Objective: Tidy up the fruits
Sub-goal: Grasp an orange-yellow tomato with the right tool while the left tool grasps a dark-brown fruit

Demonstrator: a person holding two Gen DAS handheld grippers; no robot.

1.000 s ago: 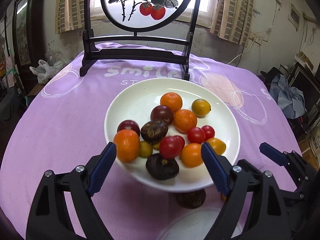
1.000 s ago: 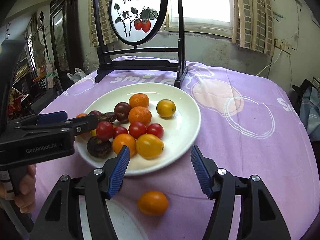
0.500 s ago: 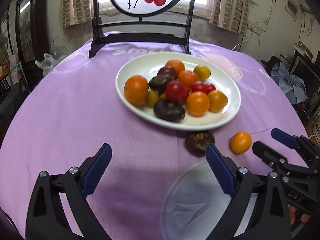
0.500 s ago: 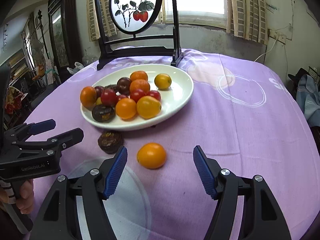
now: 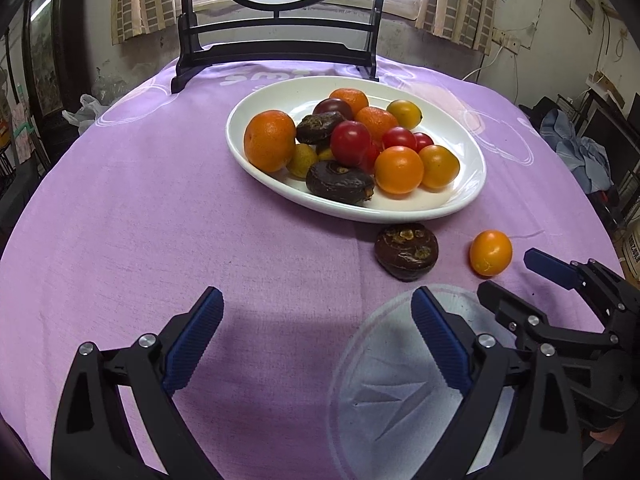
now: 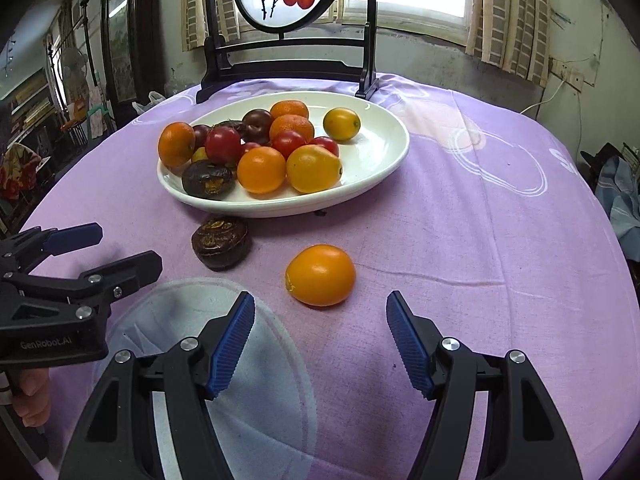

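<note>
Both grippers have drawn back from the white plate (image 5: 472,196), which now sits well ahead of them. Left of the plate's near rim the left gripper (image 5: 316,340) hangs spread and empty; just before that rim lies a dark brown fruit (image 6: 222,242), and to its right a loose orange fruit (image 6: 320,275). Right gripper (image 6: 320,340), jaws wide and empty, faces that orange: judged best to straddle it centred, then close gently so it cannot roll

White plate (image 5: 460,200) holds orange, red, seemingly dark-brown fruits on a purple white-ringed cloth (image 5: 160,220).
</note>
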